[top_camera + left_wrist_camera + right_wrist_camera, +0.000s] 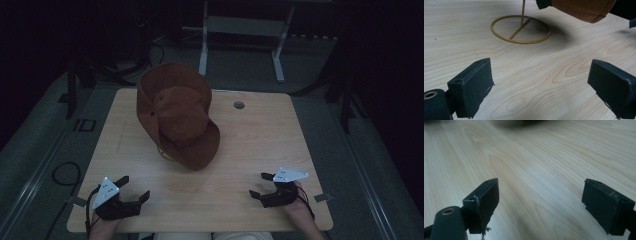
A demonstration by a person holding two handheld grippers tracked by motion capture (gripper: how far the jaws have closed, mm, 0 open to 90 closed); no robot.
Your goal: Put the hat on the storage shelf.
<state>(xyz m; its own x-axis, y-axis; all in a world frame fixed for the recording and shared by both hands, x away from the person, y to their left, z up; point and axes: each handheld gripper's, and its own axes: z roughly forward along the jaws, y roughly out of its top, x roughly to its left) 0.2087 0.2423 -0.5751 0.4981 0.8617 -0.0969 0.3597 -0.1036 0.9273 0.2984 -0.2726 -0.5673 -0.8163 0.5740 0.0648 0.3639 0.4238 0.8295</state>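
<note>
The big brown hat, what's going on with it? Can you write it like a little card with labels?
Hat: brown wide-brimmed felt hat, tilted on a stand
Stand: thin gold wire stand with ring base
Table: light wooden table
Left gripper: open, near the front edge, apart from the hat
Right gripper: open, near the front edge, apart from the hat

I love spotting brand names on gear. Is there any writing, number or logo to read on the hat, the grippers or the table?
None can be read.
Hat: no lettering shows.
Left gripper and right gripper: plain black, no marks.
Table: bare wood grain.
</note>
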